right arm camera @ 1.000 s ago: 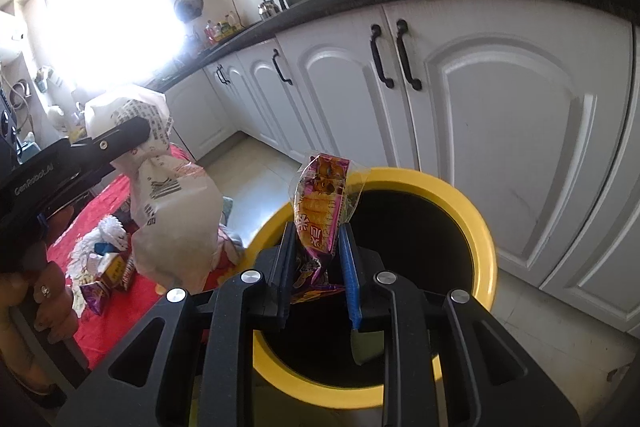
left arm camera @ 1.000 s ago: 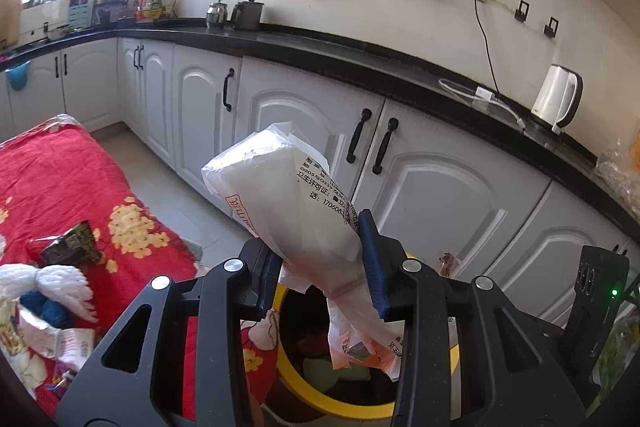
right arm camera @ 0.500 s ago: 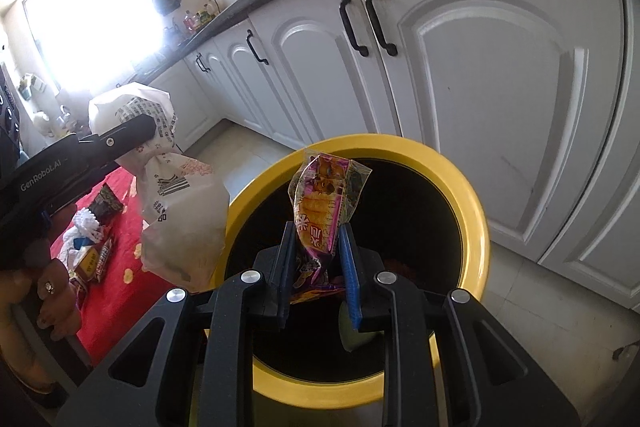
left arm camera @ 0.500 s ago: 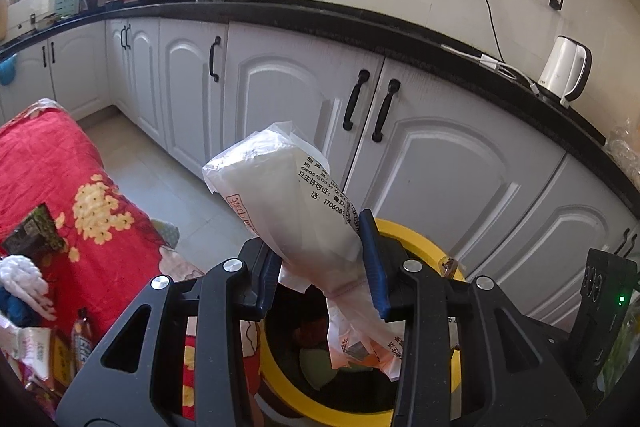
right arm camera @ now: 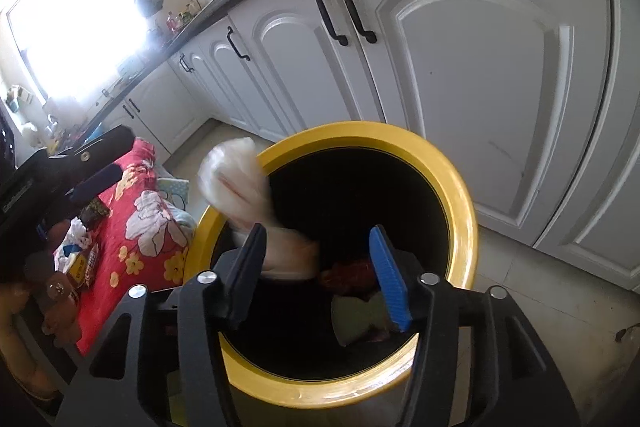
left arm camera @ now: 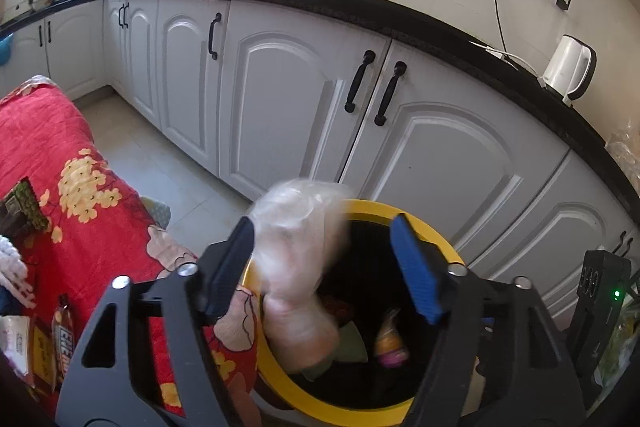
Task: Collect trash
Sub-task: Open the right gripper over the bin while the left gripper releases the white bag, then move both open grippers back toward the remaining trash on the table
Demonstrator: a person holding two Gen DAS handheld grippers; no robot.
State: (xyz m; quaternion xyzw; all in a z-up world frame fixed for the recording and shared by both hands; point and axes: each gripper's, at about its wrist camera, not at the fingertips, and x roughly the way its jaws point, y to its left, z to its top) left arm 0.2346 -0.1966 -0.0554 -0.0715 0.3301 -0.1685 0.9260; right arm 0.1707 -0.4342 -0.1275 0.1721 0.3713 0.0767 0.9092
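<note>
Both of my claws stand spread wide now, where half a second ago each was clamped on a piece of rubbish. My left gripper has let go of the white plastic bag, which shows as a blur, falling between the jaws and over the near-left rim of the yellow-rimmed bin. From my right gripper the same white plastic bag is seen crossing the bin's left rim, partly inside and partly over the edge; I judge it will drop in, though it could catch on the rim. The colourful snack wrapper that my right claw held is gone from between its fingers and seems to lie down in the bin's dark bottom among other scraps.

So two items are as good as delivered. More trash waits on the red floral cloth beside the bin: a dark packet near its left edge and a brown wrapper lower down. My next job, as I see it, is to swing back there with both claws empty.
</note>
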